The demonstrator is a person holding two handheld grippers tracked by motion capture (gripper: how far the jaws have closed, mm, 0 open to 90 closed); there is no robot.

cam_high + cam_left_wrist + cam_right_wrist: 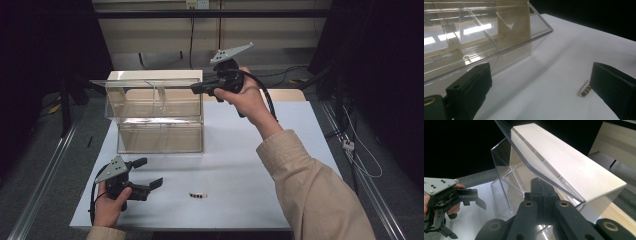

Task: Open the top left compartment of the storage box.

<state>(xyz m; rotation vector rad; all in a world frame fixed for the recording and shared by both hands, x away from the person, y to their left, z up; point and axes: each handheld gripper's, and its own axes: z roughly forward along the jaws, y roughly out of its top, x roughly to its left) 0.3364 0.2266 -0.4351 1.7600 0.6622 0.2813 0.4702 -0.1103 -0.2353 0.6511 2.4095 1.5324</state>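
Lid-lift | right gripper [196, 88] pinching clear lid [145, 83] edge, keep level | left gripper [150, 172] spread near safety pin [198, 195], approach squarely

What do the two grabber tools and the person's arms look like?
Each is a black tool with two chunky jaws: the left gripper and the right gripper. Each has a grey three-cornered plate with small holes on top and a black cable trailing off. The person wears beige sleeves.

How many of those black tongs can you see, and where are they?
2. The left tongs are low over the white table, open, near a small pin. The right tongs are up high, shut on the clear box's lid, holding it up.
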